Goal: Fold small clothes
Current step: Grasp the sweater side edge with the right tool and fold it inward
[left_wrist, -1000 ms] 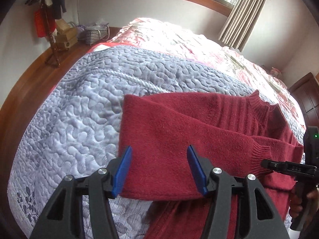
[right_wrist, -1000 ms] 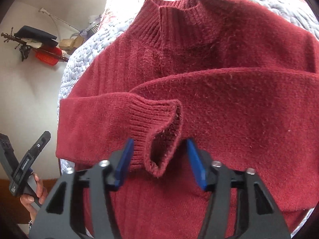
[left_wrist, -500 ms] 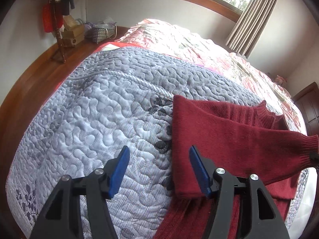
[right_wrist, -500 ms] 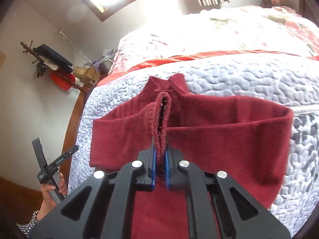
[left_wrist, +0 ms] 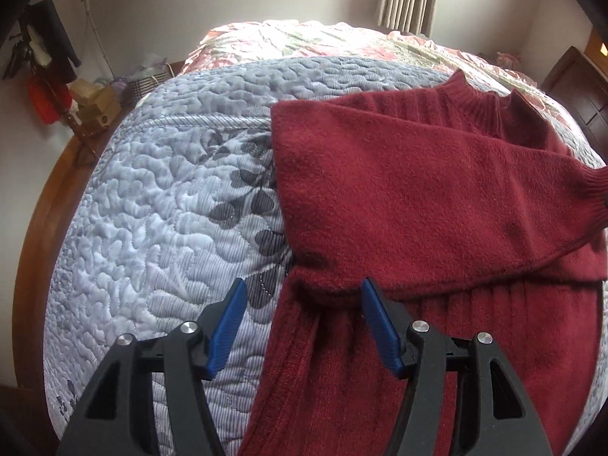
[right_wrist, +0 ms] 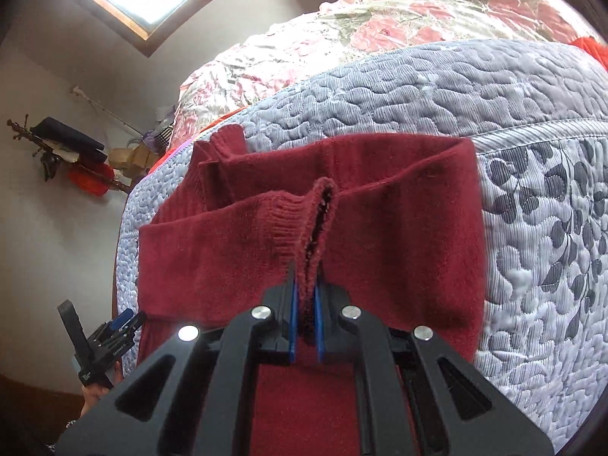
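Observation:
A dark red knit sweater [left_wrist: 399,197] lies on the grey quilted bedspread [left_wrist: 159,205], one sleeve folded across its chest. My left gripper [left_wrist: 300,304] is open, its blue fingers straddling the sweater's left edge just below the folded sleeve. In the right wrist view the same sweater [right_wrist: 212,258] fills the middle, and my right gripper [right_wrist: 306,285] is shut on the ribbed sleeve cuff [right_wrist: 315,220], holding it up above the body of the sweater. The left gripper [right_wrist: 114,336] shows at the lower left there, held by a hand.
A pink floral duvet [left_wrist: 342,41] covers the far half of the bed. A wooden bed frame [left_wrist: 41,205] runs along the left. A coat stand [right_wrist: 57,155] and boxes [left_wrist: 95,110] stand by the wall. Dark wooden furniture [left_wrist: 581,95] is at the right.
My left gripper has moved right and closer, onto the sweater's left edge below the sleeve. My right gripper closed on the cuff a second ago and keeps holding it raised.

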`<state>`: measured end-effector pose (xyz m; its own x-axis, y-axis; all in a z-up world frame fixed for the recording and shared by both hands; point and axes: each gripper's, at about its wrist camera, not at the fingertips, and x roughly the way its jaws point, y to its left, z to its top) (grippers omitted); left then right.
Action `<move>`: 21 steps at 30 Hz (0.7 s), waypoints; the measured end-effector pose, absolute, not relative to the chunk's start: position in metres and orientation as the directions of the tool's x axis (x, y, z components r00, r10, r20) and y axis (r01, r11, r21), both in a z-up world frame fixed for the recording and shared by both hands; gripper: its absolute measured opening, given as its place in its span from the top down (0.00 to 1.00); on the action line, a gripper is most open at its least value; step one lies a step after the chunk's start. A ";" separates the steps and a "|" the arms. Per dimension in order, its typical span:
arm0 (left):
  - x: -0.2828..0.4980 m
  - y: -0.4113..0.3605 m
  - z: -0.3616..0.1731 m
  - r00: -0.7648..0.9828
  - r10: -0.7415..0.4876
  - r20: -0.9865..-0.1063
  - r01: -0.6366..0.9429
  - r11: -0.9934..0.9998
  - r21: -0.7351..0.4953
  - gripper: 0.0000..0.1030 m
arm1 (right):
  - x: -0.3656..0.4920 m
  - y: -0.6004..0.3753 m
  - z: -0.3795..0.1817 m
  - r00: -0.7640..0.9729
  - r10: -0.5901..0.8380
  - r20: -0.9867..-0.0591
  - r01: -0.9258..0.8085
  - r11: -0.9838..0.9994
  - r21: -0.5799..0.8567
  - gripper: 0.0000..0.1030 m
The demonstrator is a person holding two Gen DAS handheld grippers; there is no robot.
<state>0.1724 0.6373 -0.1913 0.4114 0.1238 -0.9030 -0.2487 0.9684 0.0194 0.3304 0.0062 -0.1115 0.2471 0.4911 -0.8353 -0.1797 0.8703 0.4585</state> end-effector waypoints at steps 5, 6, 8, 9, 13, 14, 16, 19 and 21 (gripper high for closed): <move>0.172 0.630 -0.193 0.420 0.022 -0.907 -0.165 0.985 -0.052 0.38 | 0.332 0.012 -0.116 0.233 0.475 -0.849 -0.199 0.877 0.437 0.94; 0.174 0.628 -0.195 0.408 0.069 -0.911 -0.165 0.986 0.001 0.36 | 0.332 0.014 -0.116 0.232 0.478 -0.847 -0.203 0.876 0.438 0.94; 0.180 0.633 -0.203 0.382 0.120 -0.916 -0.179 0.982 0.055 0.34 | 0.332 0.017 -0.116 0.228 0.473 -0.851 -0.211 0.877 0.431 0.94; 0.184 0.637 -0.208 0.374 0.113 -0.920 -0.192 0.980 0.043 0.34 | 0.332 0.019 -0.117 0.227 0.470 -0.853 -0.214 0.879 0.427 0.94; 0.193 0.648 -0.218 0.366 0.093 -0.926 -0.236 0.972 0.004 0.46 | 0.331 0.022 -0.120 0.220 0.462 -0.859 -0.217 0.882 0.419 0.94; 0.193 0.651 -0.218 0.371 0.069 -0.926 -0.254 0.967 -0.029 0.56 | 0.331 0.023 -0.120 0.216 0.466 -0.858 -0.217 0.880 0.423 0.94; 0.189 0.656 -0.215 0.391 0.040 -0.920 -0.292 0.953 -0.083 0.67 | 0.328 0.025 -0.120 0.211 0.476 -0.854 -0.223 0.874 0.432 0.94; 0.185 0.653 -0.216 0.393 0.049 -0.918 -0.281 0.957 -0.070 0.67 | 0.326 0.031 -0.130 0.215 0.391 -0.895 -0.218 0.912 0.347 0.94; 0.185 0.651 -0.219 0.390 0.051 -0.919 -0.270 0.961 -0.061 0.63 | 0.327 0.034 -0.150 0.190 0.302 -0.934 -0.208 0.942 0.263 0.94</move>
